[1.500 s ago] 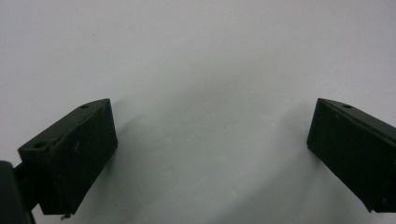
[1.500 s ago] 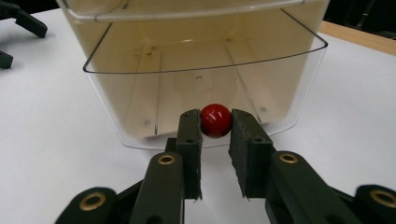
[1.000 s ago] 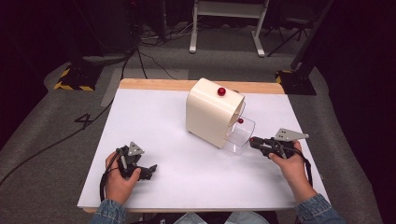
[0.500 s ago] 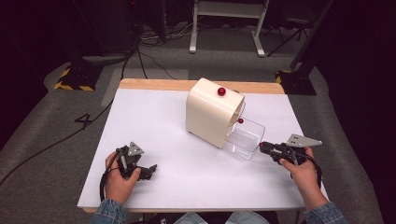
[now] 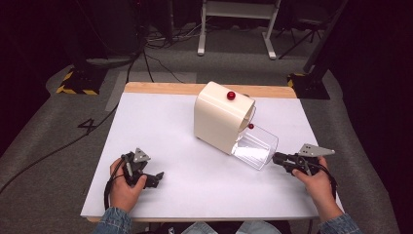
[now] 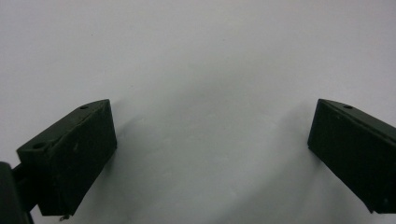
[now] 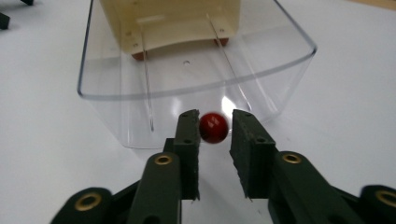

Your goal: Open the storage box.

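One clear drawer (image 7: 196, 88) fronts the right tool (image 7: 214, 122), cream box (image 5: 220, 121) behind.

Your white table (image 5: 170, 131) carries the cream box (image 5: 218, 122), its clear drawer (image 5: 255, 146) just ahead of your right gripper (image 5: 276, 157).

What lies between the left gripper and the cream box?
Only bare white table top, as the high view shows; the left gripper sits well apart from the cream box.
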Motion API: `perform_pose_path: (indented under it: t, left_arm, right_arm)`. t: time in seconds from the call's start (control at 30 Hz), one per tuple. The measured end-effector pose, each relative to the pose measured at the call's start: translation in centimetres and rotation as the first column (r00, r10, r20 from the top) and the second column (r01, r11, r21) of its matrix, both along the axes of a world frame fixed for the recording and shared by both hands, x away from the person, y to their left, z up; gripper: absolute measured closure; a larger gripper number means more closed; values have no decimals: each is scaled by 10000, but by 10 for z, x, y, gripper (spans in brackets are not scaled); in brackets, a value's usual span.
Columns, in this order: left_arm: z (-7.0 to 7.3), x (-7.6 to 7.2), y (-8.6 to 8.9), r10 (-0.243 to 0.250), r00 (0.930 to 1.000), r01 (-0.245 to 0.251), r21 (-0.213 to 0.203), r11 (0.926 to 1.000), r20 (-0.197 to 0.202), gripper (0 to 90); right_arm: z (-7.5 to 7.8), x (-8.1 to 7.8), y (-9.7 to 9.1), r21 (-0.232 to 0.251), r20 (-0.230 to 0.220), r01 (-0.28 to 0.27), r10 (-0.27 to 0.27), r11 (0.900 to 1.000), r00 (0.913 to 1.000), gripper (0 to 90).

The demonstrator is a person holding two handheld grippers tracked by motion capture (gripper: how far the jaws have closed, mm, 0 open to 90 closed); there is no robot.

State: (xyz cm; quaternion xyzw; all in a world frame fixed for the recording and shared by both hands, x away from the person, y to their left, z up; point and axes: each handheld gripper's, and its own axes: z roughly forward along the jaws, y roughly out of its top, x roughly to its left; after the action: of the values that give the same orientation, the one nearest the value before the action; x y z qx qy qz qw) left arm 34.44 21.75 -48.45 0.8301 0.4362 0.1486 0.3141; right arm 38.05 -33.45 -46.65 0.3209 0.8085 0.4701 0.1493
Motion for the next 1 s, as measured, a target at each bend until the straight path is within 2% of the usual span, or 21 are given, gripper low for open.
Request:
perform_pose_path:
  t: [0.07, 0.13, 0.47, 0.5, 0.57, 0.67, 0.73, 0.77, 0.93, 1.0]
  left_arm:
    - [0, 0, 0, 2, 10000, -2, -15, 10000, -15, 8]
    - [0, 0, 0, 5, 10000, -5, -7, 10000, -6, 8]
    - [0, 0, 0, -22, 10000, 22, -16, 10000, -24, 4]
    - [0, 0, 0, -22, 10000, 22, -24, 10000, -31, 3]
    - [0, 0, 0, -32, 10000, 32, -14, 10000, -40, 3]
    - [0, 0, 0, -20, 10000, 20, 4, 10000, -32, 3]
    - [0, 0, 0, -24, 10000, 24, 14, 10000, -22, 3]
    - [0, 0, 0, -12, 10000, 12, 33, 10000, -3, 4]
    - [0, 0, 0, -12, 10000, 12, 32, 10000, -2, 4]
    - [0, 0, 0, -18, 10000, 18, 5, 10000, -29, 3]
  right_arm:
    - [-3, 0, -2, -46, -173, 144, -145, 9999, 9997, 653]
    - [-3, 0, -3, -56, -201, 206, -207, 9998, 9996, 636]
    - [7, -4, -11, 39, 75, 486, -486, 9988, 9988, 572]
    - [12, -5, -11, 50, 226, 609, -610, 9981, 9979, 552]
    - [13, -5, -12, 59, 265, 614, -615, 9981, 9978, 550]
    - [25, -5, -7, 199, 466, 586, -595, 9981, 9971, 542]
    - [27, -4, -6, 236, 481, 573, -584, 9981, 9971, 539]
    - [34, -2, -2, 221, 587, 481, -493, 9986, 9971, 538]
    - [47, 3, 9, 286, 762, 287, -309, 9992, 9966, 529]
    - [56, 9, 19, 290, 925, 110, -137, 9995, 9956, 518]
